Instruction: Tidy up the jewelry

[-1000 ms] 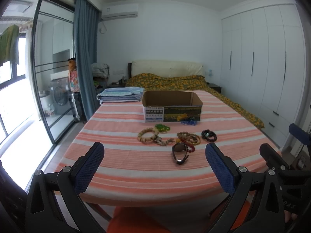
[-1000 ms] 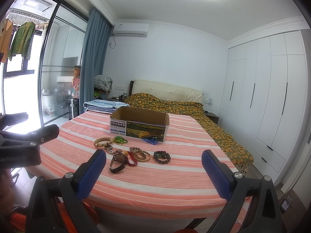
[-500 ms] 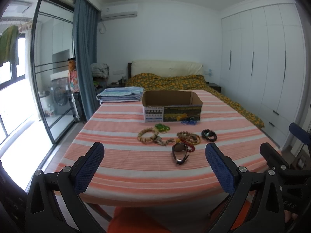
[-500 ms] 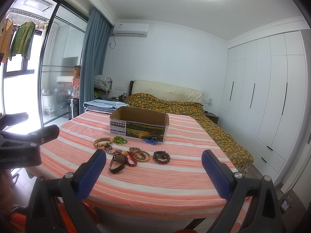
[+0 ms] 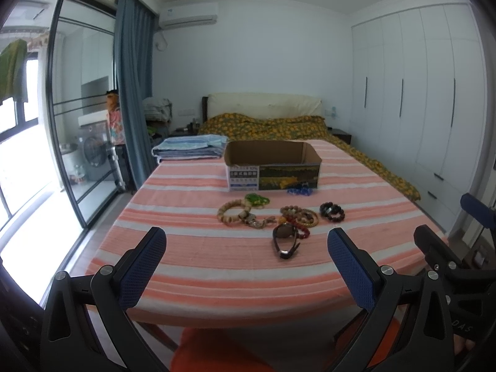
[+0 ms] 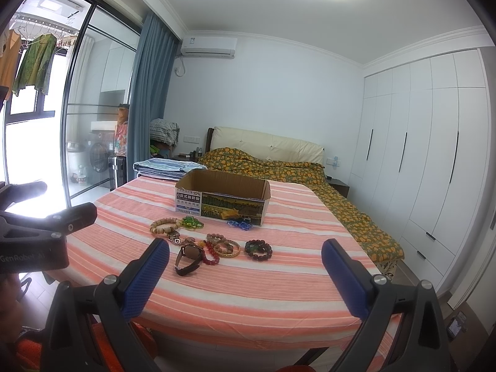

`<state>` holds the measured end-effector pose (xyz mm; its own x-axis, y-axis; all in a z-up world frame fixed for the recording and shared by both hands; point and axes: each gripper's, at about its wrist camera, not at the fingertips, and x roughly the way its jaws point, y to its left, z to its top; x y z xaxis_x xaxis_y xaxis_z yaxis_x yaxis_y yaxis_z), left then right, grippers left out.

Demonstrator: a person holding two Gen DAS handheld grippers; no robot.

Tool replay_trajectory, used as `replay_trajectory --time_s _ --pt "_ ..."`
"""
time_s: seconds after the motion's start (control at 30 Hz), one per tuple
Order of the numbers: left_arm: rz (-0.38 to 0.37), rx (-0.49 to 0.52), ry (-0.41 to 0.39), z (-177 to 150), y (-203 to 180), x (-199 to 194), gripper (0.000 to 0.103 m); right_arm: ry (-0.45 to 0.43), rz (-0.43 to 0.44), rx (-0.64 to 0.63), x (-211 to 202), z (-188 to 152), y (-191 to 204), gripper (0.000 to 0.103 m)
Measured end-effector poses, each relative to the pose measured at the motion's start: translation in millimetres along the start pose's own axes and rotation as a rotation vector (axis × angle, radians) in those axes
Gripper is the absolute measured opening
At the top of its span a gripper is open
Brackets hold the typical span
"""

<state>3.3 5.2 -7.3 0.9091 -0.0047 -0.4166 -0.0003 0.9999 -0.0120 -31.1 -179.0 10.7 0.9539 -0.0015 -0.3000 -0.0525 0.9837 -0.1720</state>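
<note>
Both tools are held back from the near edge of the worktop (image 5: pixel 198 266), a surface covered by an orange-and-white striped cloth. Left tool (image 5: pixel 245 266): released, blue-padded fingers (image 5: pixel 141 266) spread wide, nothing between them. Right tool (image 6: pixel 245 276): likewise released, pads well apart, empty. In the left wrist view the right tool's black frame shows at the right edge; in the right wrist view the left tool's frame shows at the left edge.

The jewelry lies in a loose cluster on the cloth, between the tools and a cardboard box (image 5: pixel 272 167). The box is open-topped, with a printed front panel, and stands farther back on the worktop.

Items in the cluster:
- pale wooden bead bracelet (image 5: pixel 233 211), at the left
- green bead bracelet (image 5: pixel 258 200), just behind it, touching or nearly so
- blue bead piece (image 5: pixel 299 189), close against the front of the box
- a metal-link piece (image 5: pixel 259 223), probably a watch, just in front of the pale bracelet
- brown and tan bead bracelets (image 5: pixel 300 215), overlapping each other
- red bead bracelet (image 5: pixel 302 232), beside the watch
- dark bead bracelet (image 5: pixel 332 211), lying apart at the right
- dark-strapped wristwatch (image 5: pixel 285 238), nearest the tools

Folded blue striped linens (image 5: pixel 190 149) sit at the far left corner. A bed (image 5: pixel 279 124) with a yellow-patterned cover lies beyond the worktop.
</note>
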Motion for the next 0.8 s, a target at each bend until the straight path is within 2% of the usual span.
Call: replay_trajectory --time_s 0.8 --pt "-0.006 0.019 0.028 1.5 -2.7 8.4 0.103 0.007 -0.001 0.013 3.2 -4.0 -2.0 0.100"
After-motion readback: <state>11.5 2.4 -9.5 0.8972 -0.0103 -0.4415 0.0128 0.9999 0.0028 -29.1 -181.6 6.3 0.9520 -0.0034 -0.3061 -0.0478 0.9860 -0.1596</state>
